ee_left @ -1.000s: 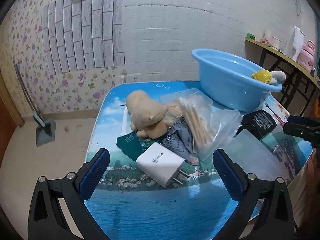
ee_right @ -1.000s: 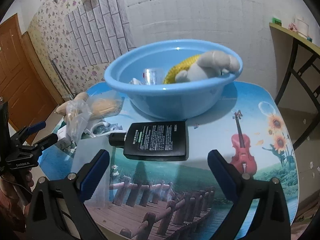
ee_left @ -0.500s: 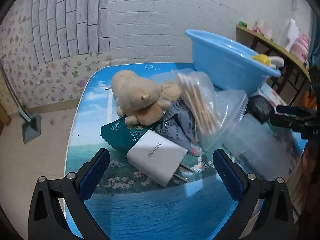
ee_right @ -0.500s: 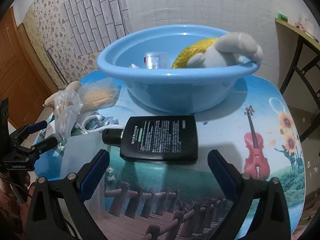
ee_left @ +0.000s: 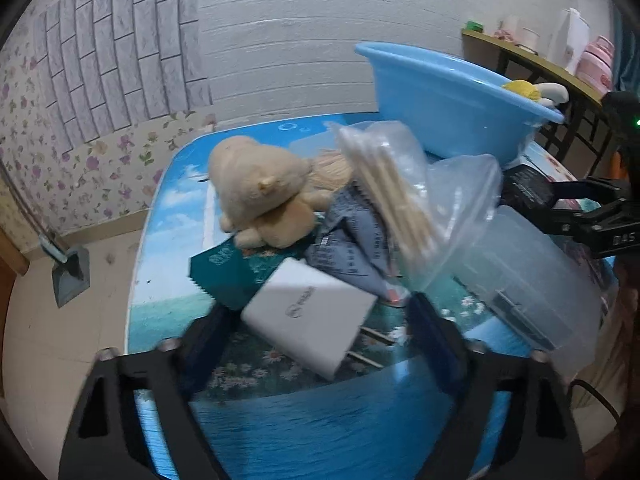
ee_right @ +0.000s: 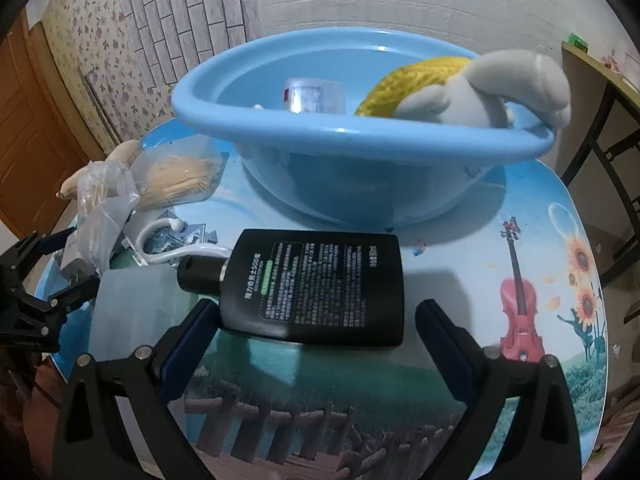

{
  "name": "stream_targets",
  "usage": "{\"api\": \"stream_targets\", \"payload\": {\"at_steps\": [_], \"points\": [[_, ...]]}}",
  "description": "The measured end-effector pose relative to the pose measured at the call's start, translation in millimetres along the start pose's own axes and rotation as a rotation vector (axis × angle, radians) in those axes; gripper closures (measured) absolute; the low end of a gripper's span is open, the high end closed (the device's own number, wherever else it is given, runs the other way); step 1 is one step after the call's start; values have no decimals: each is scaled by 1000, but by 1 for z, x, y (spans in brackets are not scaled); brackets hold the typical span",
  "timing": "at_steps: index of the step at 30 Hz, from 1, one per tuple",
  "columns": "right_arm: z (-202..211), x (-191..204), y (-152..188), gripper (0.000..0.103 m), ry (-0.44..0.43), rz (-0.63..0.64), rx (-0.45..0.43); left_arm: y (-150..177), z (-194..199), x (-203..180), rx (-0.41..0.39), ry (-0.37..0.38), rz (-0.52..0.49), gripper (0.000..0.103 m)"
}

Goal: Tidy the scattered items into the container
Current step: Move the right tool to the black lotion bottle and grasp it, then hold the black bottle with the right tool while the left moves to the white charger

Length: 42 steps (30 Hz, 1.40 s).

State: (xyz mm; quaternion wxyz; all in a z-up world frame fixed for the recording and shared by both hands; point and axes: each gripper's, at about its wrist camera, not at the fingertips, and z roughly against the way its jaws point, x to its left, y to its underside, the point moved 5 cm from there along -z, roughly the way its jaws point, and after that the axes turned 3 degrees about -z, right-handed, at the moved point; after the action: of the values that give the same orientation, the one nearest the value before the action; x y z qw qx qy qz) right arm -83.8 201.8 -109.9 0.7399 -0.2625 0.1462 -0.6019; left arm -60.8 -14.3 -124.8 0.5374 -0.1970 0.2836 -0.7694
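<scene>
Both grippers have closed in a lot over the last second. The white charger plug [ee_left: 310, 314] now sits right between the left gripper [ee_left: 320, 320]'s blue pads, jaws spread wide on either side, nothing pinched yet. Same deal on the other side: the black flat bottle [ee_right: 316, 286] lies between the right gripper [ee_right: 316, 320]'s open fingers, cap pointing to its left, no contact that I can see.

So my read is we're at the "about to grab" step for two items at once, each hand lined up and needing only a last bit of reach, then a squeeze.

Just past the plug, ahead of the left gripper, there's a green packet [ee_left: 224, 268], a tan plush toy [ee_left: 260, 192] and a clear bag of cotton swabs [ee_left: 400, 196], all piled touching each other. The blue basin [ee_right: 360, 160] sits straight ahead of the right gripper, just beyond the bottle, and already has a yellow-and-grey plush [ee_right: 472, 88] and a small clear jar [ee_right: 314, 96] in it. Lots still out on the table [ee_right: 520, 220], so the tidying's maybe early-to-mid.
</scene>
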Motion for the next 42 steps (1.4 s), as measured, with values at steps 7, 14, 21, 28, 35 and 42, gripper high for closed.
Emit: {"api": "stream_targets", "payload": {"at_steps": [7, 14, 21, 28, 35, 42], "points": [[5, -4, 2, 12, -43, 6, 12, -3, 4, -12, 5, -2, 3, 39], [22, -23, 17, 12, -31, -24, -8, -6, 11, -19, 3, -22, 42, 39], [39, -45, 35, 12, -27, -42, -21, -8, 18, -28, 16, -52, 40, 39], [51, -66, 48, 12, -11, -65, -40, -9, 19, -28, 18, -40, 99, 34], [54, -76, 57, 12, 10, -76, -46, -7, 21, -30, 15, -28, 140, 26], [51, -77, 56, 12, 8, -84, -41, -9, 14, -33, 28, -23, 123, 25]]}}
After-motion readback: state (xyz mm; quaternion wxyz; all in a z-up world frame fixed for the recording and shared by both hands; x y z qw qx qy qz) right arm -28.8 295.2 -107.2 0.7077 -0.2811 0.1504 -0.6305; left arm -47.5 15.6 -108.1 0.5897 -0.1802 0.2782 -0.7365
